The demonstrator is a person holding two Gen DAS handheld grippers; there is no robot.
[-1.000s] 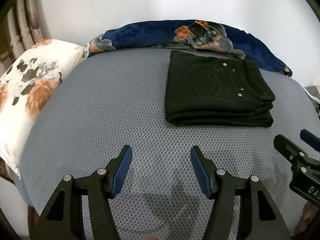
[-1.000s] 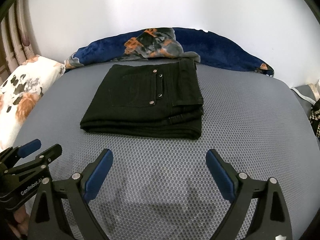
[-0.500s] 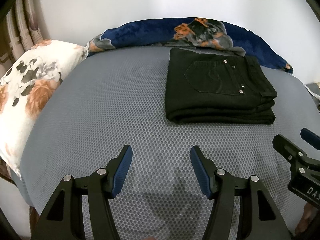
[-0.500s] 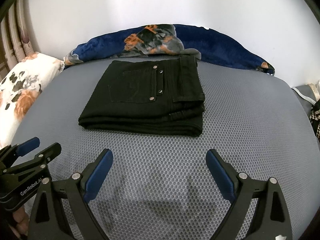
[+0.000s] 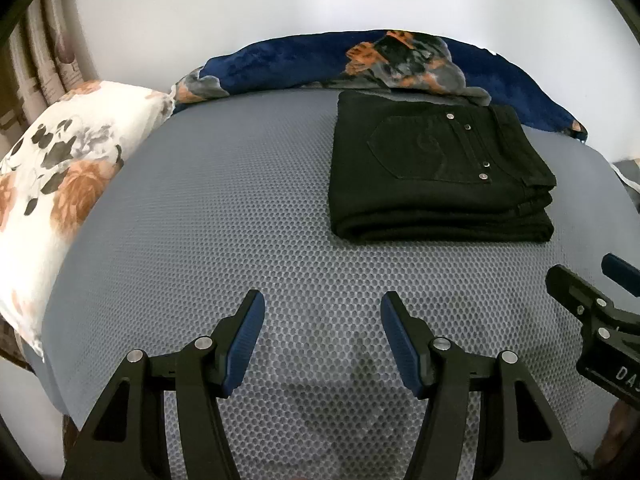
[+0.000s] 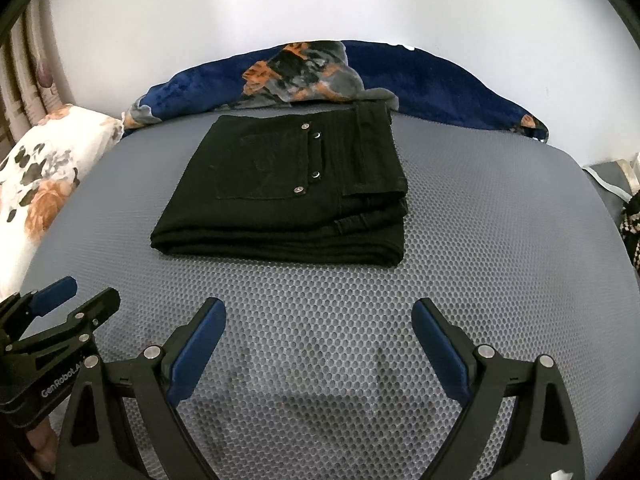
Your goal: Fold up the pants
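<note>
Bed: grey honeycomb cover
Pants: black, folded, lying at the far side against the blue blanket
Left hand-held gripper: jaws apart, empty
Right hand-held gripper: jaws wide, empty

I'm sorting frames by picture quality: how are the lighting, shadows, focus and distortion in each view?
Left wrist view: even soft light, a blown-out white wall, faint shadows on the mattress under the left gripper, pants sharp, edges strongly curved by the fisheye. Right wrist view: the same soft light, darker shadow patches under the right gripper, pants in focus, the pillow bent at the rim.
</note>
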